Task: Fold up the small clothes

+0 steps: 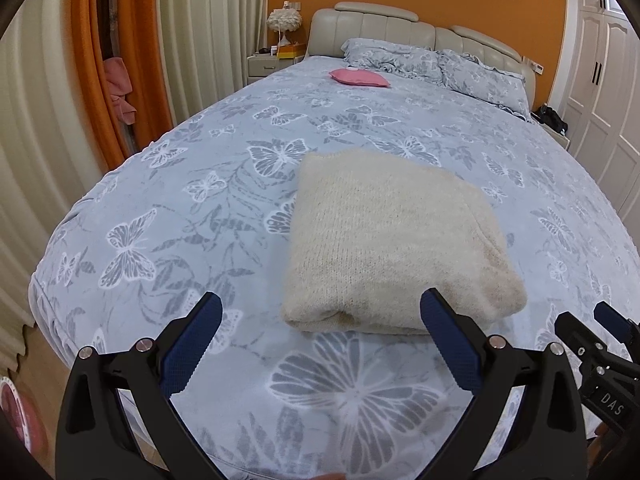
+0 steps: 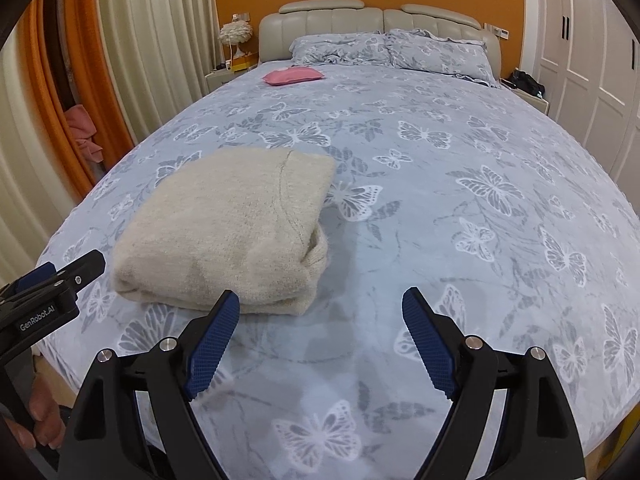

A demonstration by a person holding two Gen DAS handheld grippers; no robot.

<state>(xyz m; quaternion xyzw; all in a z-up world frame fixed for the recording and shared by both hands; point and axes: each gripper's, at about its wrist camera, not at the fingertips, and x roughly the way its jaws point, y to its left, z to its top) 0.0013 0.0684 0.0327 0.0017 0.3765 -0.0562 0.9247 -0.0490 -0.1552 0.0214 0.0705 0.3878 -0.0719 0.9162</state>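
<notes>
- Cream knit sweater lies folded on the bed: soft, light, floppy; best pinched at its thick near edge
- Left gripper and right gripper both gape wide, holding nothing

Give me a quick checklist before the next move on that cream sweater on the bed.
1. Left gripper open, nothing between its fingers: ok.
2. Right gripper open and empty: ok.
3. Cream sweater folded into a compact bundle on the bedspread: ok.
4. Both grippers clear of the sweater, not touching it: ok.
5. No sleeve sticking out of the bundle: ok on the visible sides, far side cannot tell.
6. Pink cushion well away from the sweater: ok.
</notes>
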